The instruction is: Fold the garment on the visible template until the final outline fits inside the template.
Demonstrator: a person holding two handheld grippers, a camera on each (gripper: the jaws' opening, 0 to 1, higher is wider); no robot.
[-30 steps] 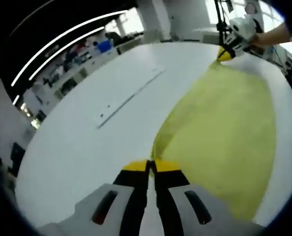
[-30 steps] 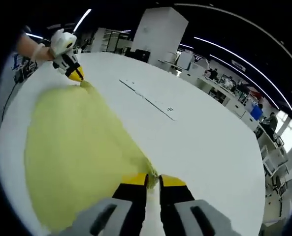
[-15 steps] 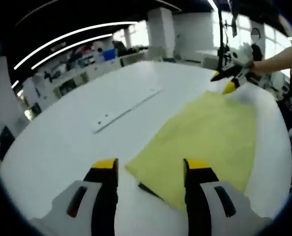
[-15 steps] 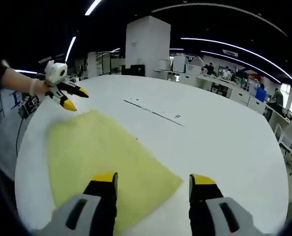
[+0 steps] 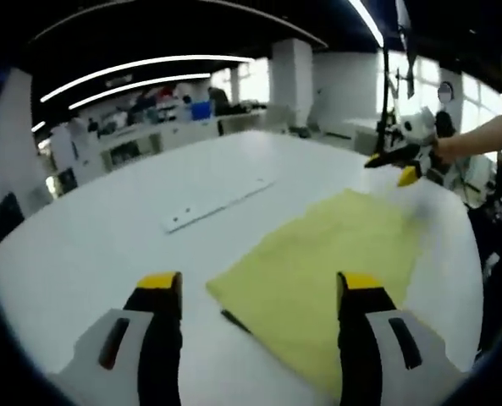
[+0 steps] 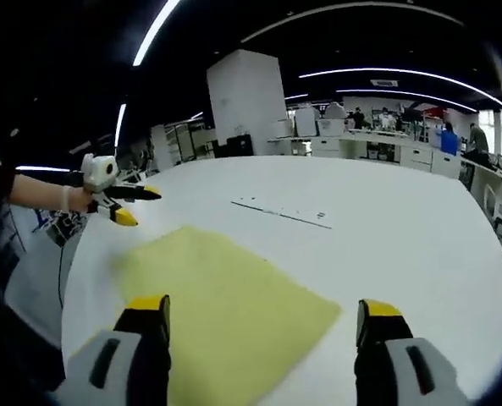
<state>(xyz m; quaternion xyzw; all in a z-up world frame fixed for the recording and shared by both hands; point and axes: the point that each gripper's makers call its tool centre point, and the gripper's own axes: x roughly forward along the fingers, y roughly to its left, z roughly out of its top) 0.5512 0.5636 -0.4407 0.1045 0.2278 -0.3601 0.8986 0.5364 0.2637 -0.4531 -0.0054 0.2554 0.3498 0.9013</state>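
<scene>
Left gripper view: left hand-held gripper (image 5: 257,286) wide apart, empty, above yellow garment (image 5: 318,279); right hand-held gripper (image 6: 263,311) likewise.

Garment (image 6: 225,313) near edge hidden behind right tool (image 6: 263,317), distant people blurred, perhaps seated

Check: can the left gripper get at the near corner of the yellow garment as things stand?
Probably yes. The left gripper is open above the white table, the yellow garment lies flat, its near corner between the jaws, and nothing lies between.
</scene>
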